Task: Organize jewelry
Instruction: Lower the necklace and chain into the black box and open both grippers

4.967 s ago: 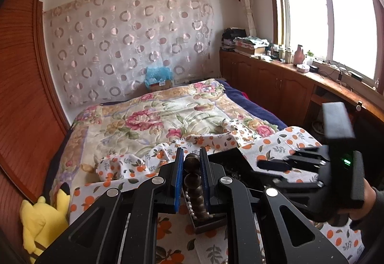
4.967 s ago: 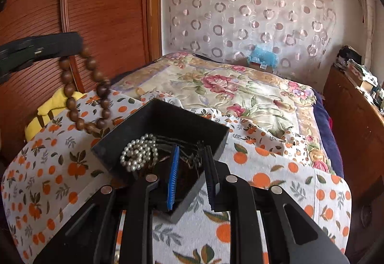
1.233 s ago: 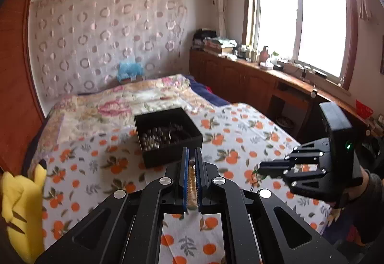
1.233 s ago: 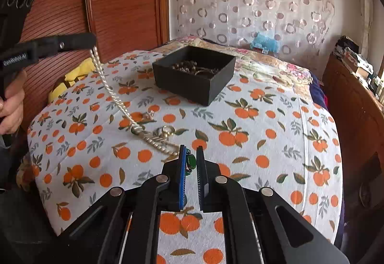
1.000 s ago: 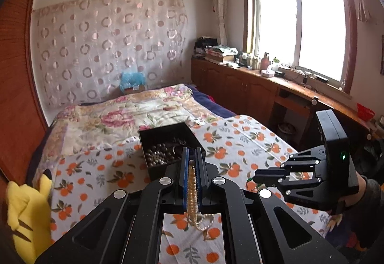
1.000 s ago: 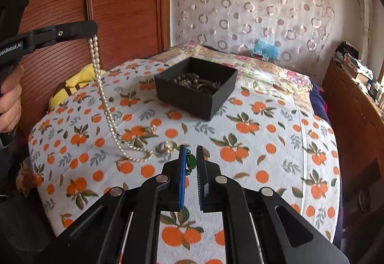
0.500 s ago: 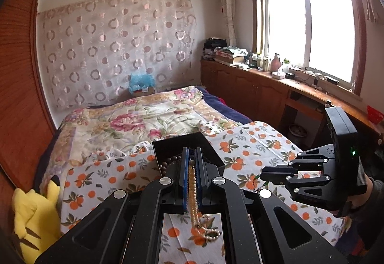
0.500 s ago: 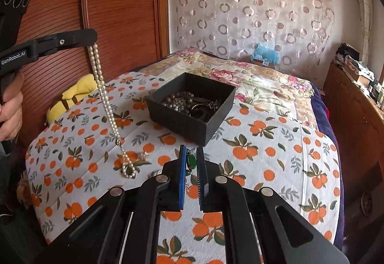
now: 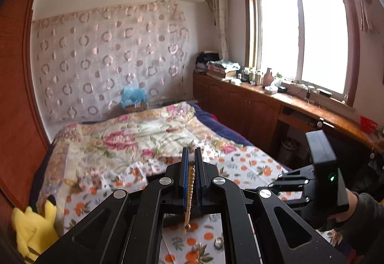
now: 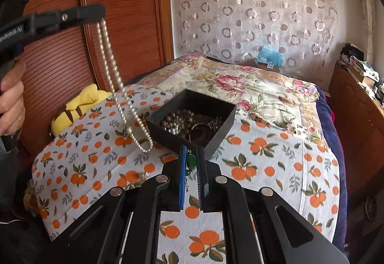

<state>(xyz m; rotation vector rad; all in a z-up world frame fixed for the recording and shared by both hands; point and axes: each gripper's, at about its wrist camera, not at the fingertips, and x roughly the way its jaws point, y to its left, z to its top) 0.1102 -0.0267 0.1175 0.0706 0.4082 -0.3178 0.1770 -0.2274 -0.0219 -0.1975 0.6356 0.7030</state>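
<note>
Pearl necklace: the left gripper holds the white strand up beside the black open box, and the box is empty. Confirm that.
Not empty. The right wrist view shows the black open box holding dark beads and other jewelry. The rest stands: the left gripper holds the white pearl necklace up beside the box.

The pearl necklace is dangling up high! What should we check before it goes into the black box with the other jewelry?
1. Left gripper pinches the pearl necklace: ok, the strand hangs from its tips.
2. Necklace lifted off the orange-print cloth: ok, the loop dangles free.
3. Necklace over the black box: not ok, it hangs to the left of the box.
4. Box has room: ok, beads fill only part of it.
5. Right gripper grips the green jewel: ok.
6. Strand free of knots: cannot tell.
</note>
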